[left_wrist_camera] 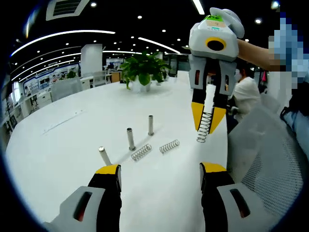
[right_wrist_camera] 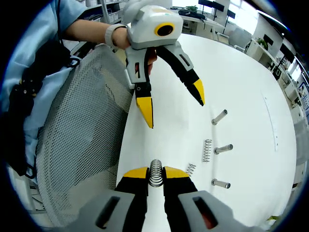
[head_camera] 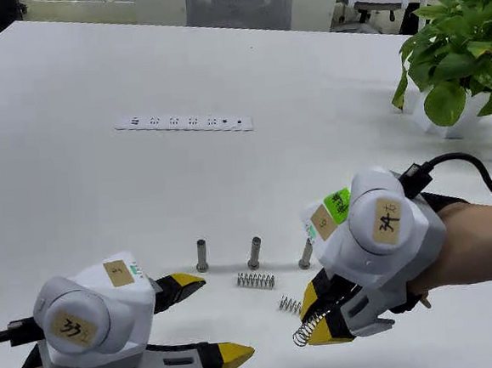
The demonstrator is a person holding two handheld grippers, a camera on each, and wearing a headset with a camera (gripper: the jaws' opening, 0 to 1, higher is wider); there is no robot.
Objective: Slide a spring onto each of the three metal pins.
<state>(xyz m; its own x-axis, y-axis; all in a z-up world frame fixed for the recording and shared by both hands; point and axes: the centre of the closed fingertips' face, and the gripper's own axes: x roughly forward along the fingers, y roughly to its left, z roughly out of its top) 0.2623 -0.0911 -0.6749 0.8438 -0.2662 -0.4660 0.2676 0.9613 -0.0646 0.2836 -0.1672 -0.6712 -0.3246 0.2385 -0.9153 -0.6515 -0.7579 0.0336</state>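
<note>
Three bare metal pins stand upright in a row on the white table: left pin (head_camera: 201,255), middle pin (head_camera: 254,252), right pin (head_camera: 306,253). Two loose springs lie in front of them: a longer spring (head_camera: 255,279) and a shorter spring (head_camera: 290,304). My right gripper (head_camera: 312,324) is shut on a third spring (right_wrist_camera: 155,172), held above the table near the front edge, right of the pins. My left gripper (head_camera: 212,319) is open and holds nothing; it hovers in front of and left of the pins. In the left gripper view the held spring (left_wrist_camera: 204,126) hangs from the right gripper's fingertips.
A white power strip (head_camera: 183,122) lies further back on the table. A potted green plant (head_camera: 458,56) stands at the far right. A grey mesh chair (right_wrist_camera: 77,140) sits at the table's near edge. Office chairs stand beyond the far edge.
</note>
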